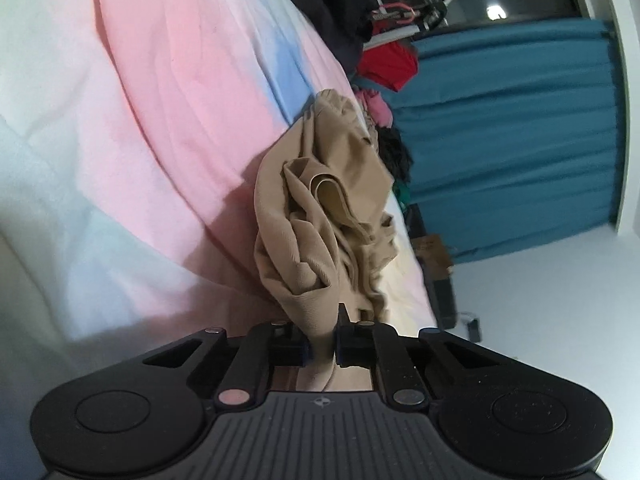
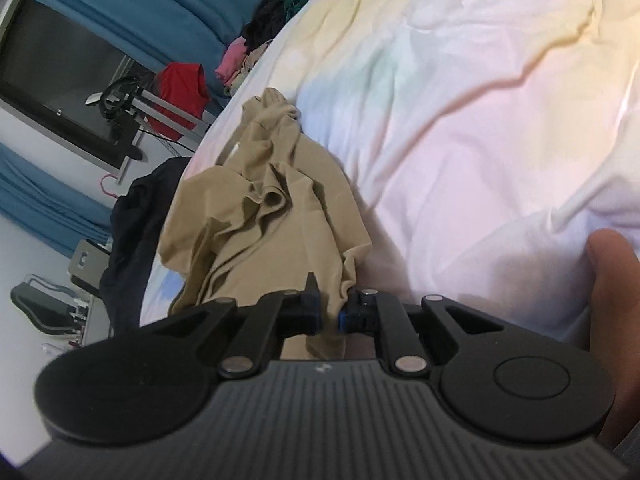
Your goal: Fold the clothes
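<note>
Pastel rainbow-tinted soft bedspread (image 1: 152,92) fills most of both views, rumpled in long creases; in the right wrist view it reads paler, white with yellow and pink bands (image 2: 460,128). Teal pleated curtain (image 1: 512,128) hangs beyond the bed's far edge. A dark navy heap of cloth (image 2: 136,220) lies off the bed's edge, left of centre in the right wrist view, with a red garment (image 2: 182,96) draped on a rack farther off. Crumpled tan knit garment (image 1: 320,208) lies bunched on the bedspread near that edge, folds piled on each other (image 2: 264,216). Left gripper (image 1: 320,346): jaws closed on a pinch of the tan fabric, cloth emerging between the pads. Right gripper (image 2: 329,316): jaws likewise clamped on a fold of the same garment. A fingertip (image 2: 612,272) shows at the right edge, blurred.
</note>
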